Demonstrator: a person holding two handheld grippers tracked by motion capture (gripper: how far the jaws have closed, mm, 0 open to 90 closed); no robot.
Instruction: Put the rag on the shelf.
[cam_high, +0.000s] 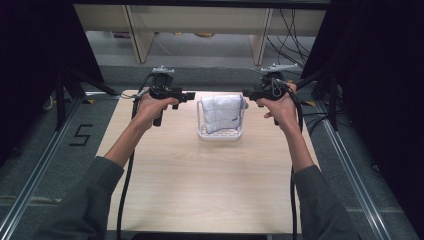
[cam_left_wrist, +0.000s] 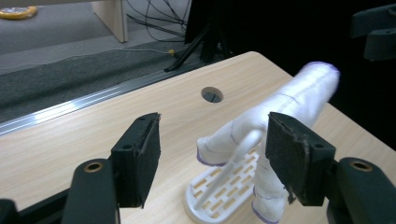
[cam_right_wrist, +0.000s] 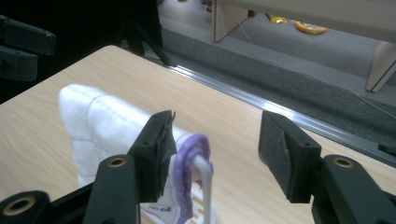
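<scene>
Cloth (cam_right_wrist: 100, 126) partly behind right fingers (cam_right_wrist: 156, 149)

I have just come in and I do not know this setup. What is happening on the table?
A person holds a gripper in each hand at a wooden table. A folded white cloth hangs over a small white rack in the middle. The left gripper and the right gripper sit on either side of the cloth, jaws open and holding nothing.

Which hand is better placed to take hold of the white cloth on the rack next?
Left, marginally. The left tongs frame the white cloth and rack; the right tongs have it beside one pad.
</scene>
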